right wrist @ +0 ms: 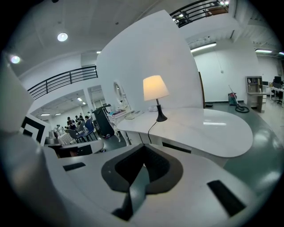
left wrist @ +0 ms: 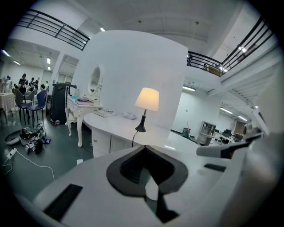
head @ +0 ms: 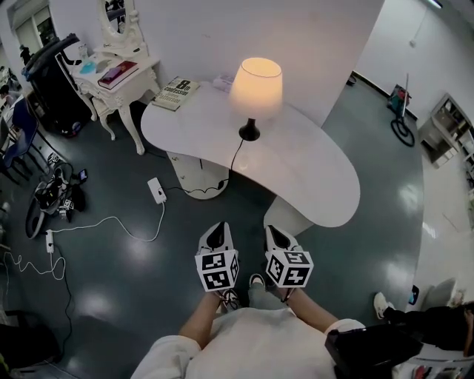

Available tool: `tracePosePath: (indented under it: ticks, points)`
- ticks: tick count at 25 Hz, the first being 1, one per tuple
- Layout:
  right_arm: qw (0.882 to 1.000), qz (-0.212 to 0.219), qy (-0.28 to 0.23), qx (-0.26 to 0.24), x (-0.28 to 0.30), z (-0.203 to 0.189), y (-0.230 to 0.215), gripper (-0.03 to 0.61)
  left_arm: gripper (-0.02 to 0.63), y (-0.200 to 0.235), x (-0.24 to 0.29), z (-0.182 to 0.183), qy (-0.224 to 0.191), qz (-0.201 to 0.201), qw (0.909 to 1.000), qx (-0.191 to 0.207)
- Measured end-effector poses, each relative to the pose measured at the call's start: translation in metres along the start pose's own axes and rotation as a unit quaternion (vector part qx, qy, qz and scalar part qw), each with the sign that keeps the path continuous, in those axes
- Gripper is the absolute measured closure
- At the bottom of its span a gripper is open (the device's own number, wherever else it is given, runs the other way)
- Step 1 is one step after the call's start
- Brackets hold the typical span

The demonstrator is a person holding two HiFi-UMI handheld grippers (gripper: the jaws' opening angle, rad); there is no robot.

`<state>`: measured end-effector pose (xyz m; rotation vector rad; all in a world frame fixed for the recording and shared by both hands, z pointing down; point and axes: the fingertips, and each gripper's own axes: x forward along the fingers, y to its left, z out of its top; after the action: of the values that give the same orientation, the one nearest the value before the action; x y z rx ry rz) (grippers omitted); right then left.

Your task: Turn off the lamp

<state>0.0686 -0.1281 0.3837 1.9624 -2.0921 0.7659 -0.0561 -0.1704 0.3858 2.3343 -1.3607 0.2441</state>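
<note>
White left gripper, right gripper side by side, jaws together, empty, facing lamp.

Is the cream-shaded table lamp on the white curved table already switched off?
No, the cream-shaded table lamp glows warm orange on the white curved table.

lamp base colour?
Black. The lamp base shows best in the head view.

Counting as I go: I've got one lamp, one curved white table, one book and one dressing table with one mirror. Two grippers in front of me, the left gripper and the right gripper. Down on the floor, I make out one white socket block.
</note>
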Motion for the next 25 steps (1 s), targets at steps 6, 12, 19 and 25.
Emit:
tracePosePath:
  ticks: [6, 12, 19, 25]
  points:
    - [1.0, 0.007, 0.005, 0.0, 0.018, -0.002, -0.013, 0.58, 0.615, 0.007, 0.013, -0.011, 0.015, 0.018, 0.9997, -0.007]
    - [1.0, 0.023, 0.004, -0.014, 0.041, 0.011, -0.015, 0.58, 0.615, 0.006, 0.027, -0.014, 0.025, 0.024, 0.9994, 0.002]
    - [0.999, 0.038, -0.001, -0.03, 0.064, 0.025, -0.021, 0.58, 0.615, 0.01, 0.051, -0.015, 0.035, 0.031, 0.9989, 0.002]
    - [0.998, 0.051, 0.017, -0.046, 0.092, 0.009, -0.025, 0.58, 0.615, 0.011, 0.073, -0.03, 0.056, 0.024, 0.9979, 0.02]
